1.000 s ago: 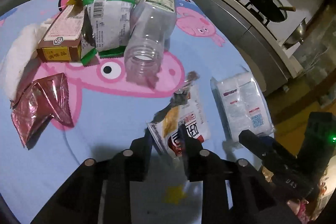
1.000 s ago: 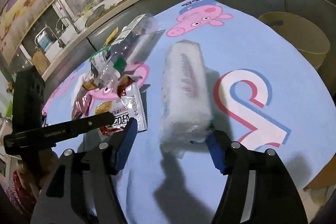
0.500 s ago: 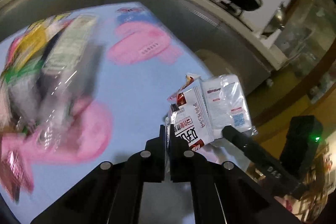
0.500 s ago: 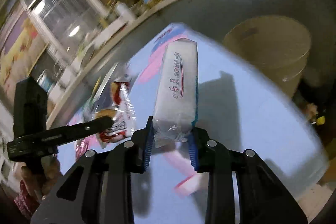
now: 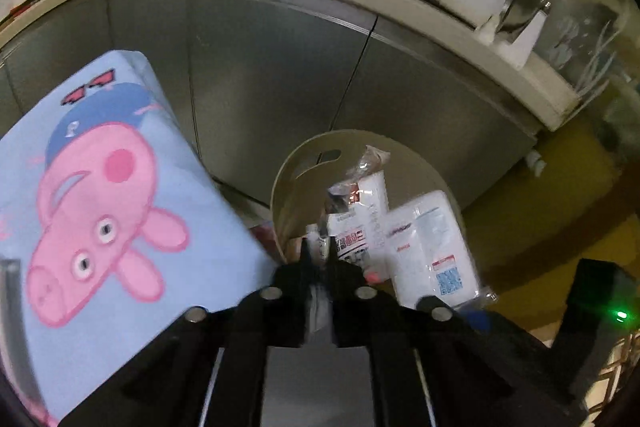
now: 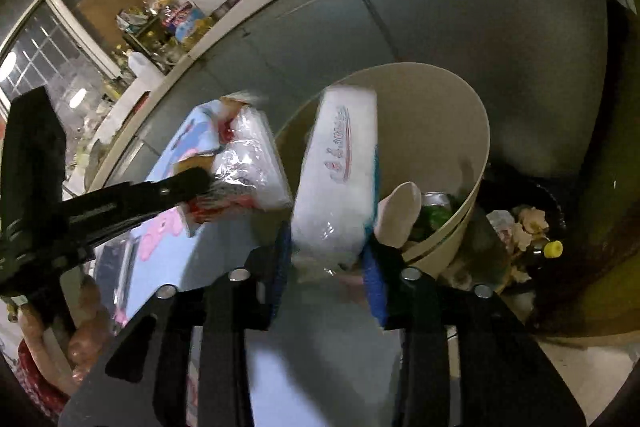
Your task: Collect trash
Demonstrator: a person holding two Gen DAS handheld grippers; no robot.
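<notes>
- Both grippers have swung off the pig-print cloth, where they closed on their loads a second ago, and now hang over the bin beside it.
- Left gripper: jaws opening, a red-and-white wrapper between the fingers and hanging above the bin's mouth; whether the pads yet clear it cannot be told.
- Right gripper: jaws opening around a white tissue pack, its lower end between the blue pads, the rest standing up over the bin's near rim.
- Inside the bin, what looks like a can and other scraps already lie on the bottom.
- Doing it well, by this reading: open fully only while each piece sits inside the bin's rim, since the pack is near the near edge and could tip back toward the cloth.
- A thin wrapper may cling to a pad; a wide opening should free it.
</notes>
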